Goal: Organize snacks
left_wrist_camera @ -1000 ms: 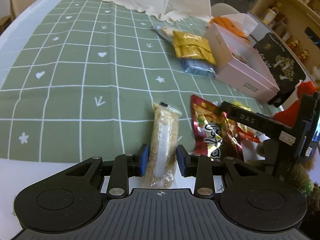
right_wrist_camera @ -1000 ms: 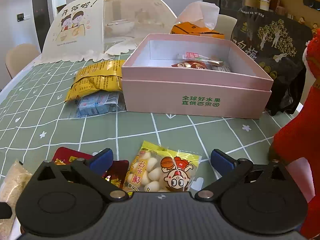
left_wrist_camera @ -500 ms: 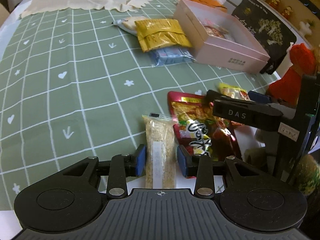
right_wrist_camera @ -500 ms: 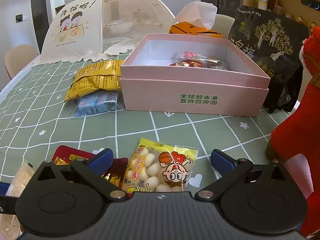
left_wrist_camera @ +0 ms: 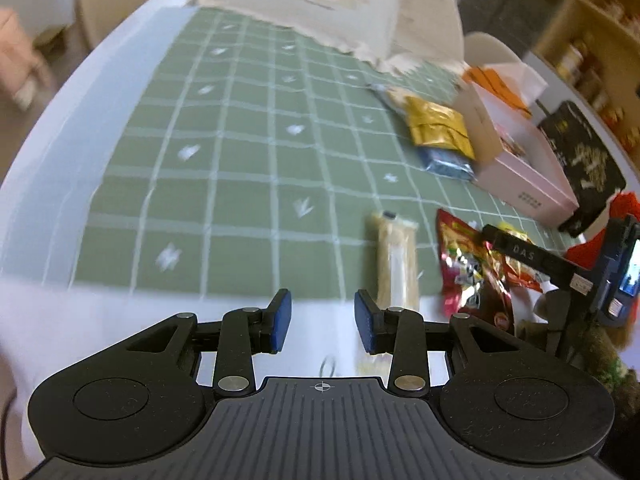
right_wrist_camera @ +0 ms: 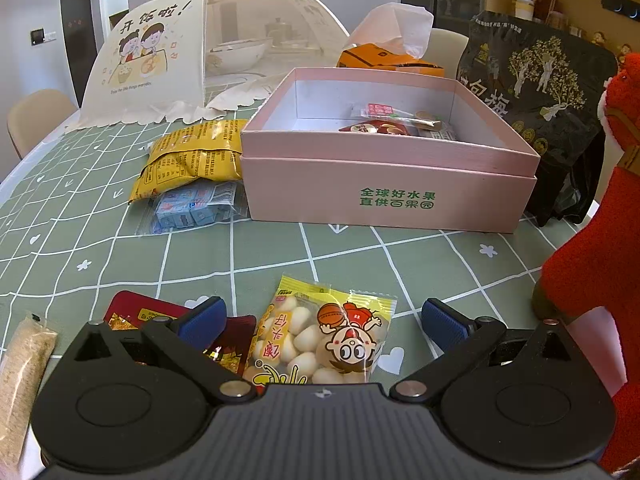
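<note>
Left tongs (left_wrist_camera: 322, 326) released, empty; beige stick pack (left_wrist_camera: 396, 258) just right of them on surface. Right tongs (right_wrist_camera: 320, 320) spread wide over yellow pack (right_wrist_camera: 320, 336), near side of pink box (right_wrist_camera: 384, 196). Risk: right finger could snag overlapping red pack (right_wrist_camera: 140, 314), dragging both.

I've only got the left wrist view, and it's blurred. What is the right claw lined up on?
Observer: A yellow packet of white balls lies on the cloth between the fingers of the open right claw, ungripped.
Operator: What's inside the pink box?
Observer: The pink box holds a few wrapped snacks at its back right. The rest of its floor is bare.
Operator: Anything under the mesh cover?
Observer: A white bowl sits under the mesh cover.
</note>
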`<control>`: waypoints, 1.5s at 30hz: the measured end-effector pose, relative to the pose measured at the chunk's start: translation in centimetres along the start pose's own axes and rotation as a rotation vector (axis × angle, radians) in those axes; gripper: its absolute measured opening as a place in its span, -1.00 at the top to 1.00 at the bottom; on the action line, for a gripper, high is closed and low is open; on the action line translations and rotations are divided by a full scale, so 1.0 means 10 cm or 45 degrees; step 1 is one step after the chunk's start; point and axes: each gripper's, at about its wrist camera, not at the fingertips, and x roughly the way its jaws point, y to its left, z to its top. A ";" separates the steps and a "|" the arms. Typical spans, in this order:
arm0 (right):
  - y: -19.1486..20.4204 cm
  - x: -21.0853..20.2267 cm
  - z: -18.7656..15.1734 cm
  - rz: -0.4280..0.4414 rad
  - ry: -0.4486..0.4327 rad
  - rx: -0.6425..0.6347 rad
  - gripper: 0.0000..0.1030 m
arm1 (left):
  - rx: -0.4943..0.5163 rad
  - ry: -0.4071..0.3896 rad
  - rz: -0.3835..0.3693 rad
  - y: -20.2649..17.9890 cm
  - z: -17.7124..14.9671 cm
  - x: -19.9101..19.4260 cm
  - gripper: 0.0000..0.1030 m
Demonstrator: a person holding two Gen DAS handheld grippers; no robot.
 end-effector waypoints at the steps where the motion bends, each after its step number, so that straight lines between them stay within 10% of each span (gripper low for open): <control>1: 0.00 0.00 0.00 -0.002 0.000 0.001 -1.00 | -0.014 0.007 0.001 0.03 -0.06 -0.03 0.25; 20: 0.02 -0.02 -0.02 -0.026 0.000 0.022 -1.00 | -0.079 0.053 -0.109 -0.11 -0.56 -0.34 0.25; 28: 0.03 -0.02 -0.02 -0.025 0.002 0.023 -1.00 | 0.246 -0.006 -0.150 -0.70 -0.24 -0.22 0.25; 37: 0.00 -0.10 -0.01 0.066 0.121 -0.062 -1.00 | 0.525 0.114 0.012 -0.92 0.16 0.50 0.30; 45: -0.07 -0.12 0.02 0.070 0.092 -0.062 -0.67 | 0.645 0.169 -0.149 -0.97 0.40 0.75 0.39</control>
